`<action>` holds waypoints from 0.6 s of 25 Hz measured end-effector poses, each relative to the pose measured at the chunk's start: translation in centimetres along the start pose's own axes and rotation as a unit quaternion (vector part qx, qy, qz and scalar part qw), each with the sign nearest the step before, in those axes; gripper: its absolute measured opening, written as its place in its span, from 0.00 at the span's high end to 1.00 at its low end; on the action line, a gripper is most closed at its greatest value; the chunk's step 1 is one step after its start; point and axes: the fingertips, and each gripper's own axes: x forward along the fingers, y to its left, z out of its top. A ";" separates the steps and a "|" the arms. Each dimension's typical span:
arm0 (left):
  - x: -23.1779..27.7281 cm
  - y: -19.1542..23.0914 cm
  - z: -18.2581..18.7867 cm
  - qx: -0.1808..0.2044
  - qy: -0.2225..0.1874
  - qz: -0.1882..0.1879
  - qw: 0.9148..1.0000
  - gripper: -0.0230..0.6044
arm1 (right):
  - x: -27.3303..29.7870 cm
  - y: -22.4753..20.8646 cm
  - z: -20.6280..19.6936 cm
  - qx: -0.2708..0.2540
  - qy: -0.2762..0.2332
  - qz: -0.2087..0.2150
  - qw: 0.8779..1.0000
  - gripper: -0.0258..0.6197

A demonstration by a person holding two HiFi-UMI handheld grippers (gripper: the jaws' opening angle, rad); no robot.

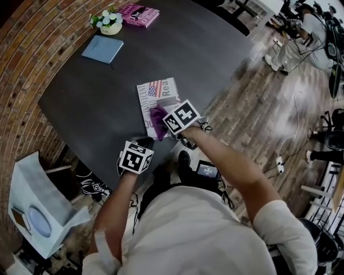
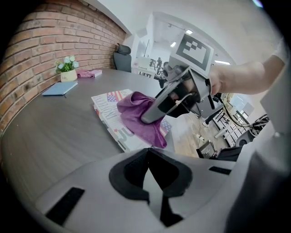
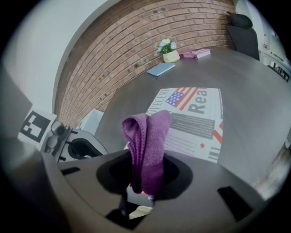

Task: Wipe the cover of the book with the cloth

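A book with a flag-printed white cover lies flat on the dark table, close to its near edge. My right gripper is shut on a purple cloth, which hangs down onto the near part of the cover. In the right gripper view the cloth stands folded between the jaws, with the book beyond it. The left gripper view shows the cloth draped on the book under the right gripper. My left gripper is shut and holds nothing, at the table's near edge left of the book.
At the table's far left lie a blue notebook, a small pot of flowers and a pink book. A white box stands on the floor to my left. Brick runs along the left side.
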 end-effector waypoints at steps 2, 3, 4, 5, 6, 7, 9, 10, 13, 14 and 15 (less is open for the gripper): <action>0.2 0.1 0.5 0.003 0.000 0.002 1.000 0.95 | -0.3 -0.3 -0.2 0.001 -0.001 0.000 1.000 0.80; 0.3 0.1 0.7 0.004 0.001 0.003 1.000 0.95 | -0.4 -0.5 -0.3 0.002 -0.002 0.000 1.000 0.80; 0.4 0.2 0.9 0.005 0.002 0.003 1.000 0.95 | -0.6 -0.6 -0.5 0.002 -0.002 -0.001 1.000 0.80; 0.6 0.2 1.0 0.007 0.004 0.005 1.000 0.95 | -0.7 -0.7 -0.5 0.000 -0.002 -0.002 1.000 0.80; 0.8 0.4 1.1 0.008 0.006 0.007 1.000 0.95 | -0.8 -0.9 -0.6 -0.003 -0.001 -0.003 1.000 0.80; 1.0 0.5 1.1 0.010 0.011 0.009 1.000 0.95 | -1.0 -1.1 -0.6 -0.007 -0.001 -0.006 1.000 0.80; 1.5 0.6 0.9 0.012 0.024 0.011 1.000 0.95 | -1.4 -1.6 -0.8 -0.018 0.002 -0.015 1.000 0.80; 1.7 0.7 0.7 0.011 0.031 0.012 0.999 0.95 | -1.6 -1.9 -0.9 -0.024 0.003 -0.020 0.999 0.80; 2.0 0.9 0.4 0.006 0.039 0.014 0.999 0.95 | -2.2 -2.6 -1.4 -0.035 0.005 -0.032 0.999 0.80; 2.0 0.9 0.4 0.006 0.040 0.015 0.999 0.95 | -2.5 -2.9 -1.5 -0.034 0.004 -0.033 0.999 0.80; 2.0 0.8 0.5 0.007 0.041 0.015 0.999 0.95 | -2.7 -3.1 -1.7 -0.032 0.003 -0.034 0.999 0.80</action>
